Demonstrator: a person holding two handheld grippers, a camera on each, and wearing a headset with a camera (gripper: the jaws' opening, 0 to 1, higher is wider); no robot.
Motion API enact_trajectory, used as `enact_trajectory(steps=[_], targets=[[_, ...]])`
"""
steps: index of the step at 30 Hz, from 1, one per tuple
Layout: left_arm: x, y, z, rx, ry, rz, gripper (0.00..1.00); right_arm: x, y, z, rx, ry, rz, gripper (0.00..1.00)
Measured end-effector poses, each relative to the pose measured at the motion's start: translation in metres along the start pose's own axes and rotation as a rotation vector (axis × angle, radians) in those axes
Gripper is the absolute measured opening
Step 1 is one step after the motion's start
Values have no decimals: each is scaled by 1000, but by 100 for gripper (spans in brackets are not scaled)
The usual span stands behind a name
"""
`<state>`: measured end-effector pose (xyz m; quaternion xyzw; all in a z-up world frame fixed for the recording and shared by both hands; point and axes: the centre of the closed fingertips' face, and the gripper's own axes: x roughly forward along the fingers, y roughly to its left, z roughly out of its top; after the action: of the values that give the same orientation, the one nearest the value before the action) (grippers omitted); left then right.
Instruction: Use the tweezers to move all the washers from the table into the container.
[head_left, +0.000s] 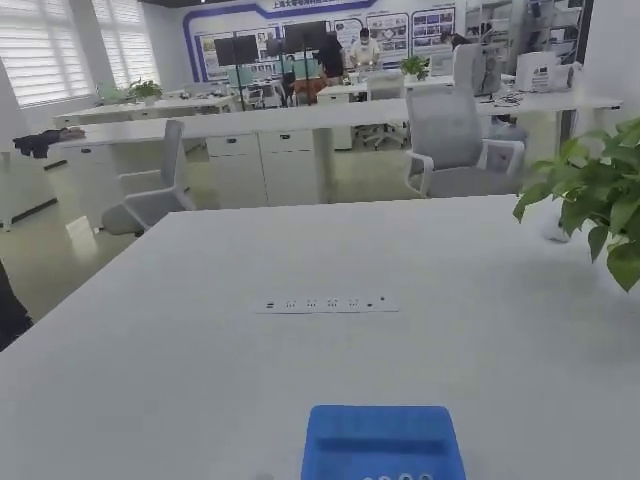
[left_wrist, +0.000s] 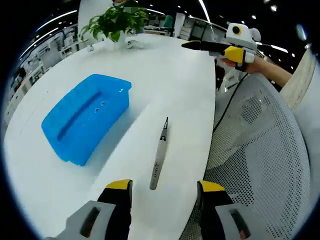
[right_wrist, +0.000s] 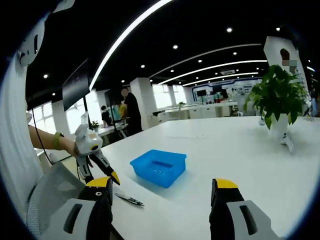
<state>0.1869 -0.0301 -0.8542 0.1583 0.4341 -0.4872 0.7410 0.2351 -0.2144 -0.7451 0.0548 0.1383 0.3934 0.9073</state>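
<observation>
Legible writing: none. The wall posters (head_left: 390, 28) behind the far desks carry text too small to read.

Item count on the white worktop (head_left: 200, 380):
- one blue rectangular plastic container (head_left: 380, 440)
- one pair of slim metal tweezers (left_wrist: 159, 155)
- one green potted plant in a white pot (head_left: 600, 195)
- one recessed white socket strip (head_left: 325, 303)

Tweezers: lying flat near the worktop edge, beside the container but apart from it, and ahead of the left gripper (left_wrist: 165, 192). Neither gripper holds them.

Washers (head_left: 395, 477): small pale rings in a row inside the container. The lower edge of the head view cuts them off, so their number cannot be told. In the left gripper view, two small specks show on the container floor.

Left gripper: jaws wide, nothing between them.

Right gripper (right_wrist: 164, 187): jaws wide, nothing held, facing the container and the plant across the worktop.

One white mesh chair (left_wrist: 260, 165) stands beside the worktop edge
</observation>
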Motion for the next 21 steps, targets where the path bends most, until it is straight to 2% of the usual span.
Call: enact_trajectory(steps=[1,3,4,6,8,9,11,14,15,16,17,18,19,21], targets=[[-6,3,0,-34,-53,33,61,1,0,1,2,-6,-4,81],[-16,5,1,-85,-120,69,69,2,0,3,4,-14,-7,85],[-25,11,2,-119,-182,120,74,3,0,4,7,-18,-8,86],[-40,17,4,-176,-280,181,83,4,1,6,7,-24,-11,89],[-54,21,3,-216,-349,228,92,6,2,8,2,-24,-13,92],[-59,22,3,-223,-370,248,96,6,2,9,-4,-25,-16,93],[-70,25,1,-243,-411,301,98,8,2,11,-11,-22,-22,97],[-86,34,6,-279,-519,377,99,10,4,12,-29,-14,-26,99],[-96,38,9,-299,-587,419,99,11,2,15,-61,-24,-44,99],[-103,41,12,-312,-633,450,99,11,1,16,-76,-27,-54,99],[-114,45,16,-338,-711,491,99,10,1,17,-87,-31,-62,99],[-122,47,19,-358,-763,520,99,10,1,18,-92,-35,-69,99],[-134,52,21,-393,-844,572,99,10,-1,20,-114,-41,-83,99],[-152,57,24,-418,-955,633,99,7,-2,23,-143,-52,-103,99]])
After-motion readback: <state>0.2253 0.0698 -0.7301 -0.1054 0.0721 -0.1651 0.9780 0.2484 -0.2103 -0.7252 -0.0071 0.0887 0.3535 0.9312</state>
